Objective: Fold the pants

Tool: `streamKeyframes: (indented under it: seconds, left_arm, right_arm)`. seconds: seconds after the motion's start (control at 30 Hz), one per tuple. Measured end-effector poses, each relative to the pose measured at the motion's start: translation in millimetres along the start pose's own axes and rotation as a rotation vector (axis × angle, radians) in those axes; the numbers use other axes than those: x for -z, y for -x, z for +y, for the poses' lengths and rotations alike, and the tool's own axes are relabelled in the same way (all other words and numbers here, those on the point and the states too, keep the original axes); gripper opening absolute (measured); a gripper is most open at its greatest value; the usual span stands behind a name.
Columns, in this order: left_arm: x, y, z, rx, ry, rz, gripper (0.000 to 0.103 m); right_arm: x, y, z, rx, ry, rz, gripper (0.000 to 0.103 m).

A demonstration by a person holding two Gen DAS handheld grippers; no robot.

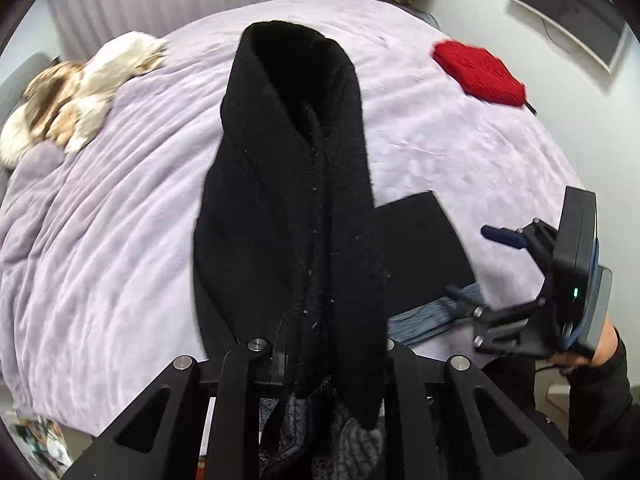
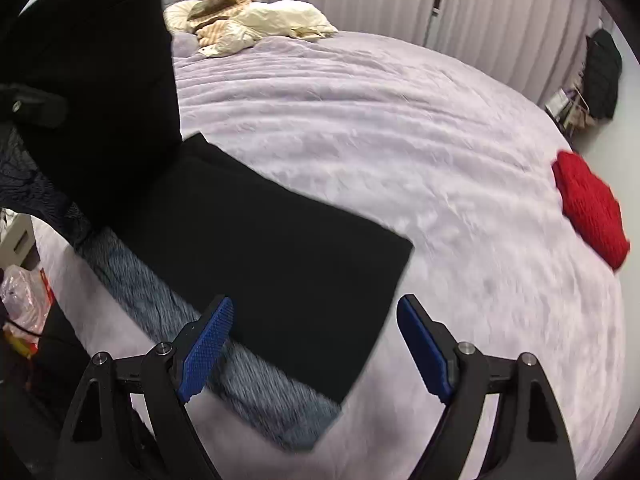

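The left claw (image 1: 320, 364) is shut tight on a bunch of thick black fleece, the pants (image 1: 288, 168), which hang from it in a long doubled fold above the bed (image 1: 120, 200). The right claw (image 2: 316, 344) is wide open and holds nothing; its blue pads (image 2: 208, 344) hover just over a flat black rectangle of cloth (image 2: 280, 260) near the bed's edge, with a grey-blue knit garment (image 2: 256, 392) under it. Whether that rectangle is part of the pants or a separate folded piece, I cannot tell.

By my reading the fold is only partly made: the pants are lifted and doubled lengthwise, but not yet laid flat, smoothed or folded short.

Around them, a red knit piece (image 2: 588, 212) lies well apart toward the far side, and rumpled cream pillows (image 2: 256, 20) sit at the head. The middle of the lilac bedspread is free, so the black rectangle and the grey knit are all that crowd the near edge.
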State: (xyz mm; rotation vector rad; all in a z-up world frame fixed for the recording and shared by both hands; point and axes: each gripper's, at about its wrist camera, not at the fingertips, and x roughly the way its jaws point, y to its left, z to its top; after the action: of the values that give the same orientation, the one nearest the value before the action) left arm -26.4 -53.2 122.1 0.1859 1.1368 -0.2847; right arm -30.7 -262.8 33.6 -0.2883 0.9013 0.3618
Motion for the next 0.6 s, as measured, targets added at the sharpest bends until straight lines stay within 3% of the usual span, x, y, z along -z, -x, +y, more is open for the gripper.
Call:
streamKeyframes:
  seconds: [0.1,0.27,0.37,0.4,0.5,0.6]
  left_arm:
    - [-20.9,-43.0,-60.1,0.01,-0.07,0.058,0.02]
    - [-21.0,-104.2,-114.4,0.014,-0.123,0.174,0.02]
    - [-18.8,-134.1,-121.6,0.022,-0.122,0.207,0.033]
    - [-19.2,-131.1,-121.0,0.044,-0.119,0.206,0.045]
    - [-17.8,-115.5,-124.1,0.072,-0.113,0.212,0.065]
    - [-12.4,-82.5,-119.6,0.121,-0.092,0.179,0.066]
  right_arm:
    - [29.3,-0.1,-23.4,0.012,-0.033,0.009,0.087]
    - [47.8,0.7,-47.8,0.032,-0.1,0.022,0.087]
    - [58.6,-3.5,-59.6,0.025,-0.144,0.033,0.087]
    - [61.8,-7.1,-63.8,0.033,-0.15,0.047,0.087]
    - [69.6,-6.8,-75.2,0.032,-0.182,0.068,0.087]
    - [72.6,2.3,-89.3,0.038,-0.234,0.056,0.087]
